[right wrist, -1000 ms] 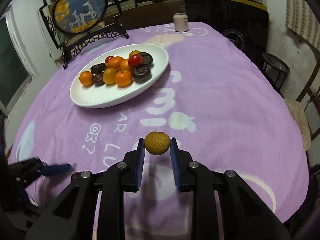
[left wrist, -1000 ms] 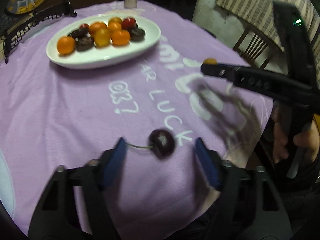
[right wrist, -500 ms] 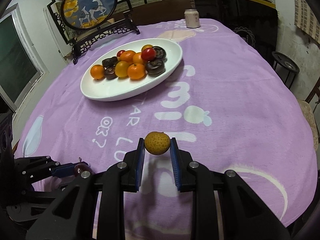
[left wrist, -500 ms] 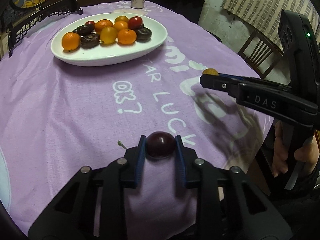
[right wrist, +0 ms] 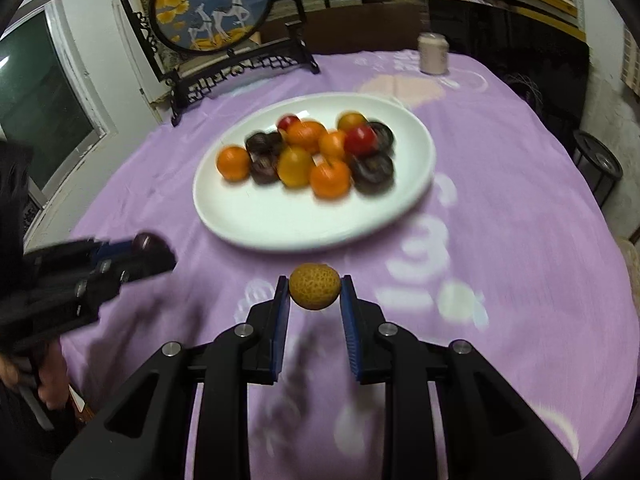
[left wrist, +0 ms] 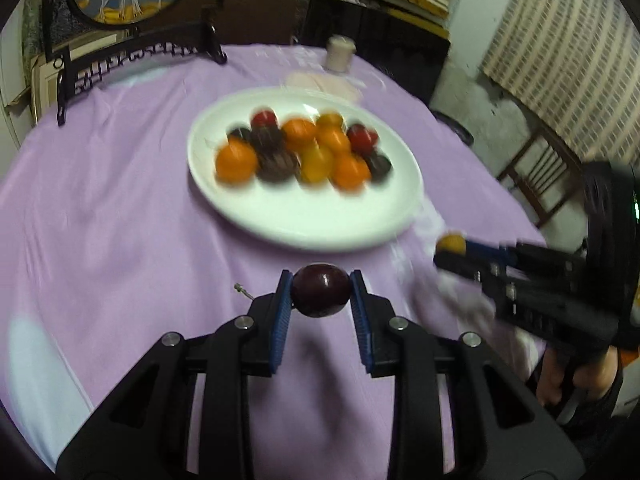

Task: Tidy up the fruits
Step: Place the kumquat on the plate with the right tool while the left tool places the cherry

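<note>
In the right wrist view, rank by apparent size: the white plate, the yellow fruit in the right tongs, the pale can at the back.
1. white plate
2. yellow fruit, though nearness to the camera enlarges it
3. pale can, far off, so unsure against the fruit

The plate (right wrist: 280, 224) sits mid-table (right wrist: 520, 240), fruits (right wrist: 316, 156) heaped on it. Behind it stand a framed screen (right wrist: 212, 8) at left and a can (right wrist: 432, 54) at right.

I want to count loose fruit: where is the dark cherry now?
In the left wrist view the dark cherry is clamped in the left claw, above the purple cloth, just short of the white plate.
</note>
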`<state>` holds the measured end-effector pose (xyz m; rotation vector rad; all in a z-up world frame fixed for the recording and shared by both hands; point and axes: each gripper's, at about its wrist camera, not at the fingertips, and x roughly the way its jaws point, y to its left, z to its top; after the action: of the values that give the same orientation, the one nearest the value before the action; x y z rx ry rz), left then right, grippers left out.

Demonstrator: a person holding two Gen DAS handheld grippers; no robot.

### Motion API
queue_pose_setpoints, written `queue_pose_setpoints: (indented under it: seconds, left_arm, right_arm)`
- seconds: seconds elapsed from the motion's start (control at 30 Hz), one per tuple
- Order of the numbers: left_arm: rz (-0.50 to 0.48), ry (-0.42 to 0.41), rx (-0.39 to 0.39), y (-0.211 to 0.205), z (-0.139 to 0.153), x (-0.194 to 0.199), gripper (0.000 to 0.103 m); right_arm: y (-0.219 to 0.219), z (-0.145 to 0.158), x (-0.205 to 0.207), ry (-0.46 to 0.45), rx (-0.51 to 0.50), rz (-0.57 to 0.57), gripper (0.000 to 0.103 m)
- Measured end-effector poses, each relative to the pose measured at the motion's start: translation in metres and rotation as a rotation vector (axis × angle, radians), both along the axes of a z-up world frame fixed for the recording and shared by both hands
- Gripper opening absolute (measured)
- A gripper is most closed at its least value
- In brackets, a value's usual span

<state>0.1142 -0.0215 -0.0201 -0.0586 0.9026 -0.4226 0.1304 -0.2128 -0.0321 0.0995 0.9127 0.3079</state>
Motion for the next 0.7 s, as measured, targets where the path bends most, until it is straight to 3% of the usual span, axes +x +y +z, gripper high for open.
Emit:
queue_pose_setpoints:
  seconds: [0.13,0.33,0.63,0.7]
  left_arm:
    - [0.019,0.007,0.007,-0.003,0.008,0.053,0.029]
    - [0.049,0.058,0.028,-0.021,-0.002,0.127,0.029]
    - [0.031,0.064,0.015,-0.03,-0.012,0.148,0.03]
    - [0.041,0.061,0.008,-0.027,-0.012,0.147,0.05]
  right_arm:
    - [0.014,0.009,0.041,-0.016,-0.004,0.032,0.026]
    - [0.027,0.008,0.091,-0.087,-0.077,0.038,0.026]
    - [0.027,-0.004,0.114,-0.058,-0.057,0.044,0.027]
    - [0.028,-0.004,0.113,-0.064,-0.065,0.042,0.051]
